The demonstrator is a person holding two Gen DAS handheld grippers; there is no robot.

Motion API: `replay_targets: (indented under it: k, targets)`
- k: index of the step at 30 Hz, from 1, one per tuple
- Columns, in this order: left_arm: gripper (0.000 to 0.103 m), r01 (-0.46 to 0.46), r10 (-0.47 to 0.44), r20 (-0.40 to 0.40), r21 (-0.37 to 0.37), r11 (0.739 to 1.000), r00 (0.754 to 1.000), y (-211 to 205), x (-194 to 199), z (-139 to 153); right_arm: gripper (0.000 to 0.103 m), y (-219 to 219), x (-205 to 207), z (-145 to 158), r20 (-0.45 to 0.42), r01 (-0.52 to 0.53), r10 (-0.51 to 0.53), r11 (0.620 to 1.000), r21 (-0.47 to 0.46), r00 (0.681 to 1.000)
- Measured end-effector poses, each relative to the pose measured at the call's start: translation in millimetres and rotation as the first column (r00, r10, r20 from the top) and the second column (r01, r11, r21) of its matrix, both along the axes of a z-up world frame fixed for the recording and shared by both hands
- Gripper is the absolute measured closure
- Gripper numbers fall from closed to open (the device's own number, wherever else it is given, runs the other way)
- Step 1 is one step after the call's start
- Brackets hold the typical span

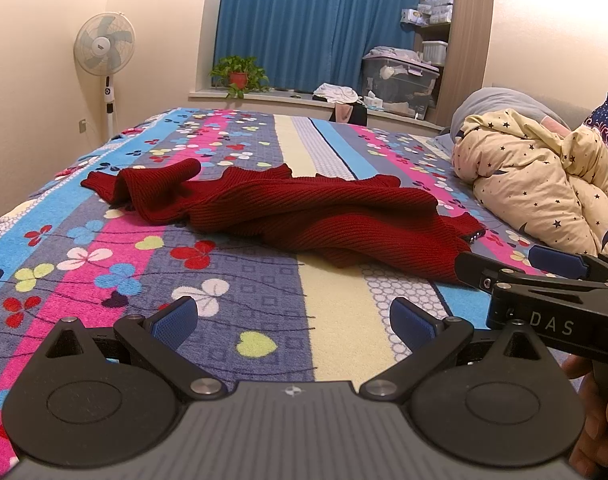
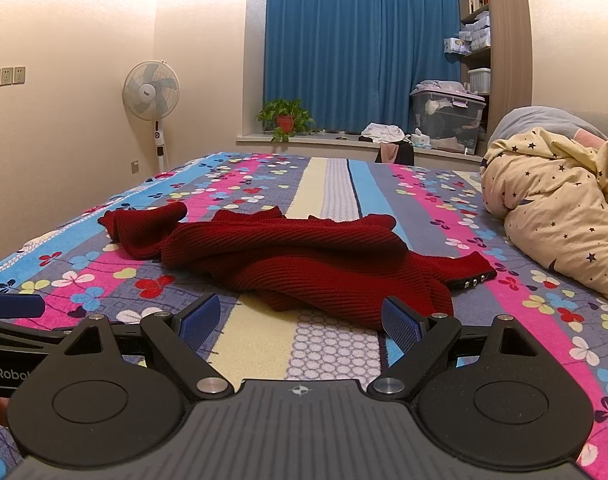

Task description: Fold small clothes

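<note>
A dark red ribbed knit garment (image 1: 288, 212) lies crumpled across the middle of the bed, its near hem toward me and a dark strip with small studs at its right edge. In the right wrist view the same garment (image 2: 296, 256) lies just beyond the blue pads. My left gripper (image 1: 292, 322) is open over bare bedspread, short of the garment. My right gripper (image 2: 300, 320) is open too, its right pad close to the garment's near hem, with nothing between the fingers. The right gripper (image 1: 520, 270) also shows at the right of the left wrist view.
The bed carries a striped floral bedspread (image 1: 104, 272). A bunched cream quilt with stars (image 1: 544, 184) fills the right side. A standing fan (image 1: 104, 46) is at the far left wall. A windowsill with a potted plant (image 1: 240, 74), a storage bin and shelves lies beyond the bed.
</note>
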State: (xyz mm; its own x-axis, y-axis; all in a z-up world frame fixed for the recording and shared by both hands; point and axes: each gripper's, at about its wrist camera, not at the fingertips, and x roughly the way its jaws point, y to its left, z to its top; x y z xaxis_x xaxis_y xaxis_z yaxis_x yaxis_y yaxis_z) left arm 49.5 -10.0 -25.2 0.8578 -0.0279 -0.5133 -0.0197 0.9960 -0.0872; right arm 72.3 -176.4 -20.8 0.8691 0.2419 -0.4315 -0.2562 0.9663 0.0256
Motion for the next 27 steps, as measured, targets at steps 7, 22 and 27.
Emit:
replay_targets:
  k: [7,22,27]
  targets:
    - [0.001,-0.001,0.001,0.000,0.001,1.000,1.000,0.0,-0.2,0.1,0.014,-0.6,-0.6,-0.2,0.001,0.002,-0.002,1.000,0.000,1.000]
    - [0.001,-0.001,0.001,0.000,0.001,1.000,1.000,0.4,-0.2,0.9,0.016,-0.8,1.9,3.3,0.007,0.001,-0.001,1.000,0.002,1.000]
    - [0.001,-0.004,0.004,-0.001,0.006,1.000,1.000,2.5,-0.5,2.2,0.017,-0.2,2.4,3.5,0.007,0.005,-0.005,1.000,0.014,1.000]
